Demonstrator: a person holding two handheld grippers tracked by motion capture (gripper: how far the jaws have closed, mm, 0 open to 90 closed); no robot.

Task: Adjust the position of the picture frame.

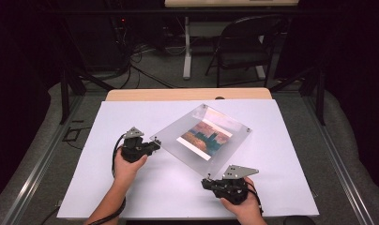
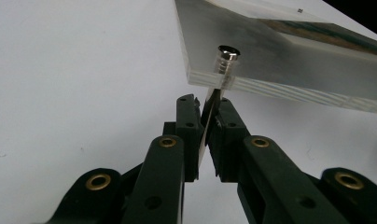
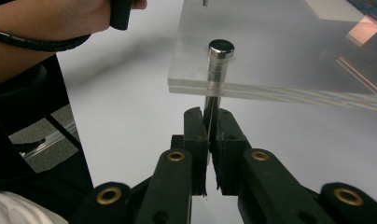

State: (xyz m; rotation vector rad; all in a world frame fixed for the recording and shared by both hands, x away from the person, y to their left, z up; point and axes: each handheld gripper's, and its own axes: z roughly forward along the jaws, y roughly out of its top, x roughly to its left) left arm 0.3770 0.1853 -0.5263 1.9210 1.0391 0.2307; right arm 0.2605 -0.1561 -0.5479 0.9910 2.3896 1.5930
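Observation:
A clear acrylic picture frame (image 1: 225,154) with a colourful print (image 1: 205,136) in its middle hangs tilted above the white sheet. Metal bolts pass through its corners. My left gripper (image 1: 155,144) is at the frame's left corner; in the left gripper view it (image 2: 209,105) is shut on the pin under the bolt (image 2: 227,58). My right gripper (image 1: 207,180) is at the near corner; in the right gripper view it (image 3: 209,116) is shut on the pin of that corner's bolt (image 3: 220,51), just beneath the acrylic plate (image 3: 280,51).
A large white sheet (image 1: 131,187) covers the wooden table (image 1: 187,94). Behind the table stands a dark folding chair (image 1: 246,44) beside a white table leg (image 1: 186,47). The person's left forearm (image 3: 46,23) shows at the top left of the right gripper view.

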